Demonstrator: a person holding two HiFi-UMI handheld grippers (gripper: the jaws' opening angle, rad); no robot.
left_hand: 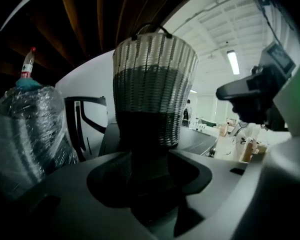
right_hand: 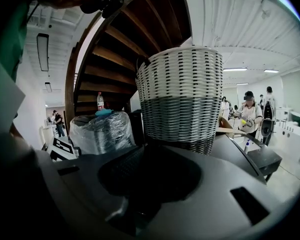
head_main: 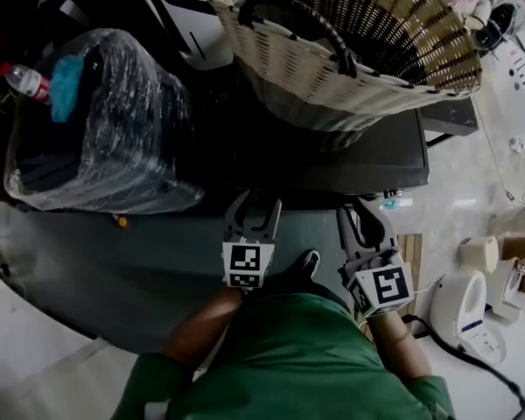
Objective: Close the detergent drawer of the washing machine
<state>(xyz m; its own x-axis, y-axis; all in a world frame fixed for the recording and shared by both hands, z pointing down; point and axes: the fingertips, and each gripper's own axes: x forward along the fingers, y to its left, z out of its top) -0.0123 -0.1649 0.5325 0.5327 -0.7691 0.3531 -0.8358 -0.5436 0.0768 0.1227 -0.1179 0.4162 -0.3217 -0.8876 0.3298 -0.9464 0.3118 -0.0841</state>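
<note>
The washing machine shows only as a dark flat top [head_main: 367, 169] beneath a big wicker basket [head_main: 350, 42]; its detergent drawer is hidden in every view. My left gripper [head_main: 255, 204] hangs in front of the machine's near edge, its two fingers spread with nothing between them. To its right, my right gripper [head_main: 360, 213] is at about the same height, fingers also apart and empty. Both gripper views look almost level at the basket [left_hand: 152, 89] [right_hand: 182, 96] standing on the machine.
A plastic-wrapped bundle [head_main: 105, 121] with a bottle [head_main: 24, 81] on it stands left of the machine. On the floor to the right are a white appliance [head_main: 459, 309] and cardboard boxes [head_main: 521, 265]. A wooden staircase [right_hand: 135, 39] rises behind. People stand far off at the right.
</note>
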